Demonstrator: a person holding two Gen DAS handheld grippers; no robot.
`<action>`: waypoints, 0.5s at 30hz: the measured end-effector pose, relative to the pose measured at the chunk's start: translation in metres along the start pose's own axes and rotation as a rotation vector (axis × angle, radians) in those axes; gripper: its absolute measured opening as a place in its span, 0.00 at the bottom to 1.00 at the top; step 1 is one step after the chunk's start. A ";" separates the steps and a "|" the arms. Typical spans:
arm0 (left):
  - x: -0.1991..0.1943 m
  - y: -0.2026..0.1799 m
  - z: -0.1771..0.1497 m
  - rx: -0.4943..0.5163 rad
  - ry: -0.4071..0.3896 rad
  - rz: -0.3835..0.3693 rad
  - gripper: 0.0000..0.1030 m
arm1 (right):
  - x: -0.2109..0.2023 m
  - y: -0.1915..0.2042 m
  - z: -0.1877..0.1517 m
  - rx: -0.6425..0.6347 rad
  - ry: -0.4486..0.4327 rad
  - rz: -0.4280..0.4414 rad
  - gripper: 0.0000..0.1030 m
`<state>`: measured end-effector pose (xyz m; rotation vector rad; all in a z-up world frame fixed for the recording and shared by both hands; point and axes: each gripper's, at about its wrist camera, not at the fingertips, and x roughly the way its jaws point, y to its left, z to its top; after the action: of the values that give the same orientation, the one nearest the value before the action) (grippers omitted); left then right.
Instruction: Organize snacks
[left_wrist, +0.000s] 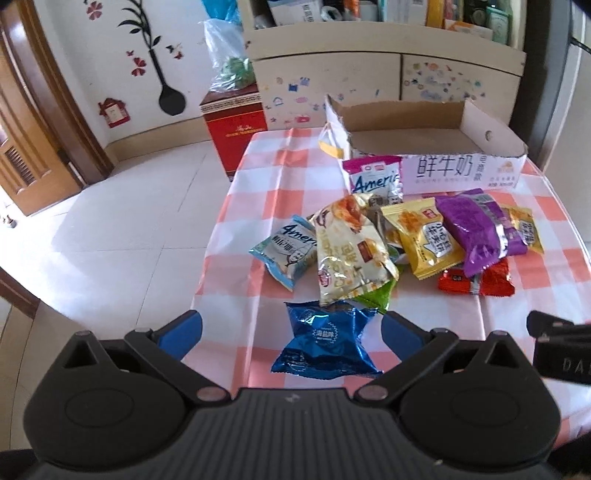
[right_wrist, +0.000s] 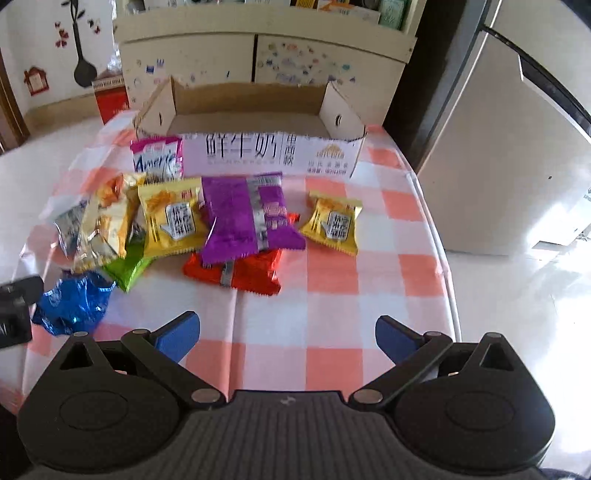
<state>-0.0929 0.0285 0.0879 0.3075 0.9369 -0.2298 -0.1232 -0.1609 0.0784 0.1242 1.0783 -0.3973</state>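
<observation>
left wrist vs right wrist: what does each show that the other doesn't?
Left wrist only: the wooden door at far left, the plastic bag on the red box, and the light-blue snack pack seen clearly.

Right wrist only: the white appliance to the right of the table, and the lone yellow pack unobstructed, apart from the pile.

Both: the empty cardboard box, purple pack, orange-red pack beneath it, and blue foil pack. That pack lies between the open left claw; the right claw is open over bare cloth.
</observation>
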 end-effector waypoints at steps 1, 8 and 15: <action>0.002 0.000 0.000 -0.005 0.007 0.002 0.99 | -0.001 0.001 0.000 0.002 -0.010 -0.005 1.00; 0.005 -0.002 -0.003 -0.019 0.007 0.025 0.99 | -0.005 -0.002 0.002 0.037 -0.034 -0.002 1.00; 0.005 -0.008 -0.005 0.000 -0.003 0.034 0.99 | -0.004 0.003 0.002 0.038 -0.034 0.008 1.00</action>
<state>-0.0964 0.0230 0.0801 0.3230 0.9281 -0.1996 -0.1220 -0.1580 0.0826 0.1552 1.0371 -0.4116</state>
